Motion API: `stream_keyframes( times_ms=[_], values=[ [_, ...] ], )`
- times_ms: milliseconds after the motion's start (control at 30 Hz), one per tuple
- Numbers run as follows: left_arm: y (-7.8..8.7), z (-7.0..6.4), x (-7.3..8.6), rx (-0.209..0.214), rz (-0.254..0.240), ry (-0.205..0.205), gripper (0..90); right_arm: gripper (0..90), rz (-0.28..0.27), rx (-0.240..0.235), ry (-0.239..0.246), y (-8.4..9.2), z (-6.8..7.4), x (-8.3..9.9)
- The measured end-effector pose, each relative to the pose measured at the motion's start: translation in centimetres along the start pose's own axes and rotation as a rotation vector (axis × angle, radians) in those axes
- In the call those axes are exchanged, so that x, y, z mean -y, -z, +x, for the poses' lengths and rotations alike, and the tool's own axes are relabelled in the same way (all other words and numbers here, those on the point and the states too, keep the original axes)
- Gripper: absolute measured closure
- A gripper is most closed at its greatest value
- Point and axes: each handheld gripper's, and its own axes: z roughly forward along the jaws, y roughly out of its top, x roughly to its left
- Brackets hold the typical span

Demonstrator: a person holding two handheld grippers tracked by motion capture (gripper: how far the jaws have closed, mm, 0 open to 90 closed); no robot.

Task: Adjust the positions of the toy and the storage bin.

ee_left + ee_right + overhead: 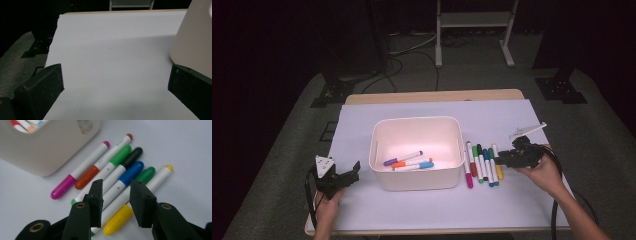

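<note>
Right hand-held gripper (116, 195): black, two-jawed, held low over a row of felt-tip markers (112, 177) lying side by side on the white table covering (422, 207); jaws parted, nothing clasped between them. Seen from the right gripper view, the blue-capped marker (125, 178) and the yellow-capped marker (136, 200) are framed in the gap. Row located just beside the right wall of the white rounded plastic bin (417, 150), touching or nearly touching one another. Bin contents: three markers (409, 161), purple-, orange- and blue-capped, lying on the floor. Work in hand is judged to be transfer of the loose markers into the bin, one at a time. Left hand-held gripper (338, 179): jaws wide apart, empty, rested on the covering near the bin's left wall. Hazards noted: because the markers are packed tightly, two could be pinched together, or a neighbour nudged and rolled out of line as the jaws descend; a smooth round barrel caught off-centre could be squeezed out sideways; a grip near one end could let the marker tilt and be dropped short of the bin.
</note>
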Motion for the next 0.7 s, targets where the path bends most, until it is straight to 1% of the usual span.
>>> stream_keyframes(
  times_ms=[33,200,300,433,500,533,567,600,700],
  values=[
    [0.0,0.0,0.0,0.0,0.0,0.0,0.0,62.0,0.0,0.0,0.0,0.0,0.0,0.0],
    [0.0,0.0,0.0,0.001,-0.001,-0.003,0.0,61.9,0.023,0.051,-0.041,-1.5,-0.9,0.5],
    [0.0,0.0,0.0,0.001,0.0,0.0,0.0,62.0,0.041,0.087,-0.048,-2.3,-1.2,0.6],
    [0.0,0.0,0.0,0.002,0.0,0.001,0.0,62.4,0.053,0.115,-0.067,-3.0,-1.5,0.7],
    [0.0,0.0,0.0,0.003,0.0,0.001,0.0,62.6,0.063,0.129,-0.064,-3.3,-1.7,0.8],
    [0.0,0.0,0.0,0.002,-0.001,0.0,0.0,62.5,0.077,0.15,-0.064,-3.4,-1.9,1.1],
    [0.0,0.0,0.0,0.003,-0.001,-0.002,0.0,62.4,0.08,0.16,-0.064,-3.3,-2.0,1.2],
    [0.0,0.0,0.0,0.003,0.0,-0.003,0.0,62.4,0.08,0.16,-0.064,-3.3,-2.0,1.2],
    [0.0,0.0,0.0,0.002,0.002,0.0,0.0,62.9,0.08,0.189,-0.075,-2.9,-2.2,1.9]
  ],
)
